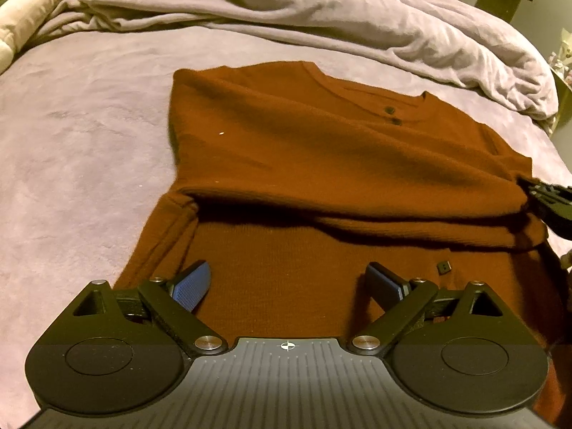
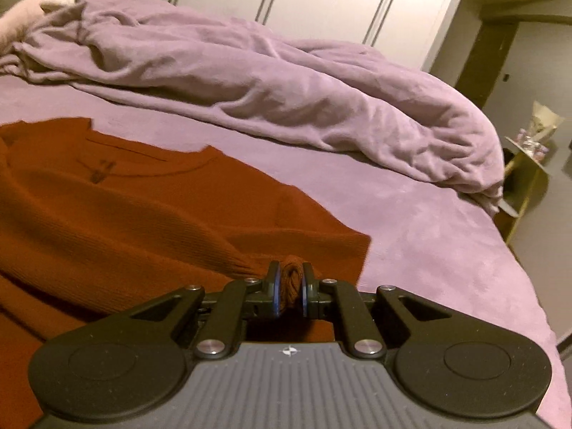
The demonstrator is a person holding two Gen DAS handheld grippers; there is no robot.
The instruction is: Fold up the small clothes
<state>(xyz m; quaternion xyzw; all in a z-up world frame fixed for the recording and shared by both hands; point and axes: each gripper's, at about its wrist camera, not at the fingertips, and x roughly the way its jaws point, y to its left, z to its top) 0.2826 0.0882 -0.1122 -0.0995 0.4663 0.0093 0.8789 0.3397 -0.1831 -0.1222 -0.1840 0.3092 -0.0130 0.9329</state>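
Note:
A rust-brown knit shirt with a buttoned neck lies on the bed, its lower part folded up over the body. My left gripper is open and empty, low over the shirt's near part. My right gripper is shut on a bunched edge of the shirt at its right side; it also shows at the right edge of the left wrist view, pinching the fold.
The bed has a purple sheet. A crumpled purple duvet lies across the far side. White wardrobe doors and a small side table stand beyond the bed.

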